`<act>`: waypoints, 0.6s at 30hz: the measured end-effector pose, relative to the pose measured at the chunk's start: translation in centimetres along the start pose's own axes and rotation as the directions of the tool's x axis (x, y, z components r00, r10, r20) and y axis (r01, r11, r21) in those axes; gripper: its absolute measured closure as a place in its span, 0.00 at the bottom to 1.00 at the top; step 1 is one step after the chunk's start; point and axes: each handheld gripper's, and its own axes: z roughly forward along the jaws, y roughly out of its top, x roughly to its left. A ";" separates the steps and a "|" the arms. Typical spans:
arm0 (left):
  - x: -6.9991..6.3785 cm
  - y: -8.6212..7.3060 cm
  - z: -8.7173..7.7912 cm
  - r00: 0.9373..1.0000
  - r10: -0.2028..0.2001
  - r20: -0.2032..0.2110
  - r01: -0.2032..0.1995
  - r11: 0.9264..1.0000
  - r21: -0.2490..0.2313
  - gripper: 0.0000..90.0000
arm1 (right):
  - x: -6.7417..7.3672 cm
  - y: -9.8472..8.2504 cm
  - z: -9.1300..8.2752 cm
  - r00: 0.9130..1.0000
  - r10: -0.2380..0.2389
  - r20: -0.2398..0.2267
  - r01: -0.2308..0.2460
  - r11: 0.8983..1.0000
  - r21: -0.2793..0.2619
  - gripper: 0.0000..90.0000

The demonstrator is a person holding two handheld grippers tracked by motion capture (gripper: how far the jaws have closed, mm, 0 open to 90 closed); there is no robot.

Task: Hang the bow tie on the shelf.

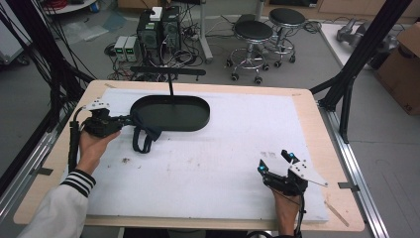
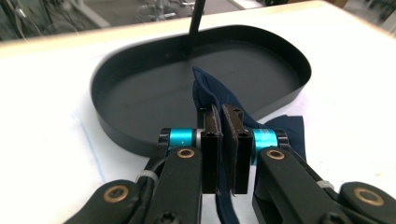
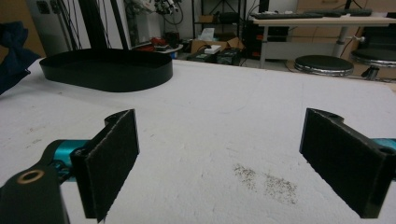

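A dark blue cloth (image 1: 143, 135) hangs from my left gripper (image 1: 128, 119) at the left end of the black oval tray (image 1: 198, 110). In the left gripper view the jaws are shut on the cloth (image 2: 205, 91), whose top fold rises over the tray (image 2: 140, 93) while the rest drapes down below the gripper (image 2: 223, 123). My right gripper (image 1: 275, 161) rests low on the white mat near the table's front right, its jaws wide open with nothing between the pads (image 3: 114, 158). The tray (image 3: 107, 70) and a bit of the cloth (image 3: 11, 51) lie far left in the right gripper view.
A thin black post (image 1: 171, 89) rises from the tray's far side. The white mat (image 1: 223, 148) covers the wooden table; faint stains mark it in front of the right gripper. Stools (image 1: 252, 34), computers and cables stand on the floor beyond the table.
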 end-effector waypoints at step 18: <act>-1.3 5.4 -1.4 0.997 0.056 -0.054 -0.064 0.983 -0.169 0.96 | 0.0 0.0 0.0 1.000 -0.003 0.000 0.003 1.000 -0.003 0.12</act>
